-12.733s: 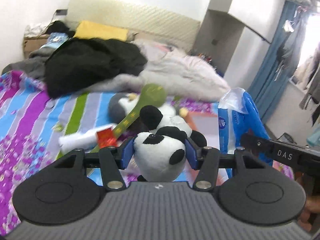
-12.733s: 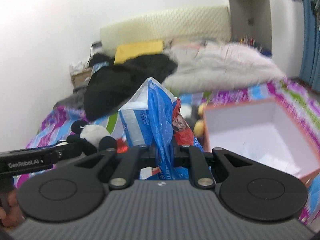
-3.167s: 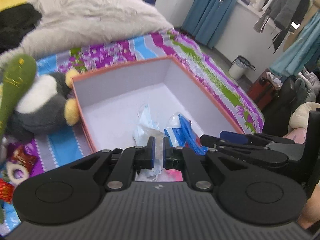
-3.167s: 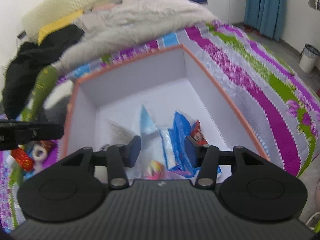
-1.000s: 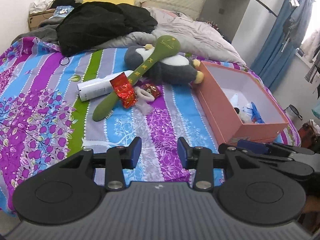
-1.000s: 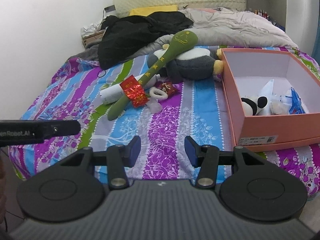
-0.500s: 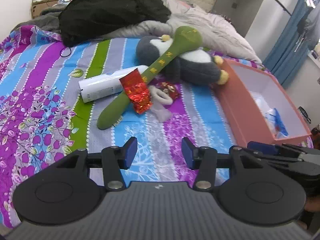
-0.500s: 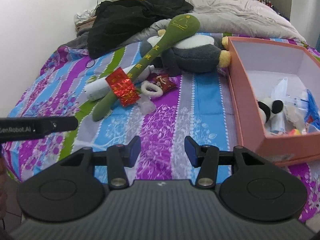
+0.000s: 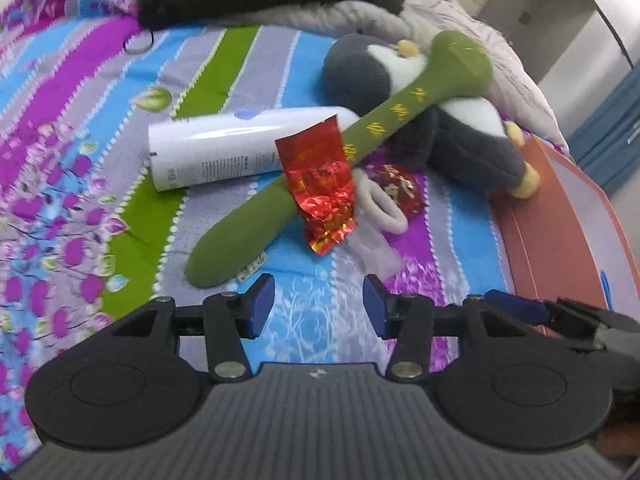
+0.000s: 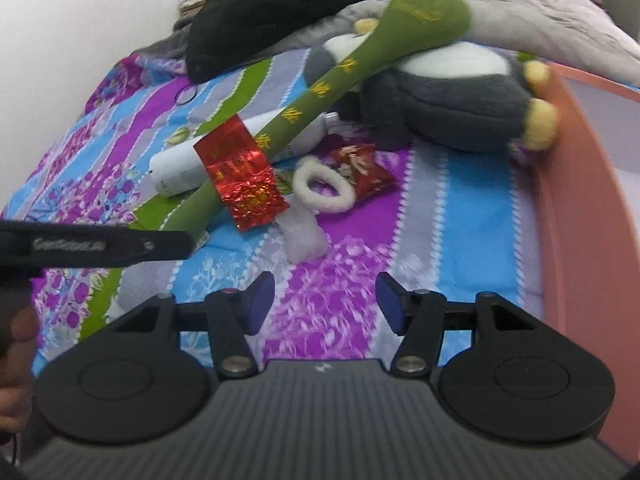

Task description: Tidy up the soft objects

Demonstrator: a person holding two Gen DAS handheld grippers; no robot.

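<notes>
While both pairs of tongs are hanging over the striped bedspread (image 9: 100, 92), neither is holding anything. The left tongs (image 9: 319, 307) are standing fairly wide, with only cloth showing between the blue pads, and the right tongs (image 10: 326, 303) are opening, likewise with nothing between them.

Lying just ahead of them is a heap of soft things. A long green plush club (image 9: 280, 192) is resting slantwise, its round head propped on a grey and white stuffed penguin (image 9: 452, 120) that is lying on its back. A red foil packet (image 9: 320, 184) is lying across the club's shaft. Behind the shaft a white tube (image 9: 216, 152) is lying on its side. Beside the foil packet a white fluffy hair tie (image 10: 324, 188) is sitting against a small red snack bag (image 10: 360, 172), and a crumpled clear wrapper (image 10: 304, 236) is lying just in front of the tie.

To the right, an orange box (image 10: 580, 240) is standing on the bed, with the penguin's yellow feet touching its side wall. Farther back, a black garment (image 10: 288, 4) and a pale quilt (image 10: 560, 16) are piled up. At the left edge of the right camera's view a hand (image 10: 16, 344) is gripping the other tool's handle.
</notes>
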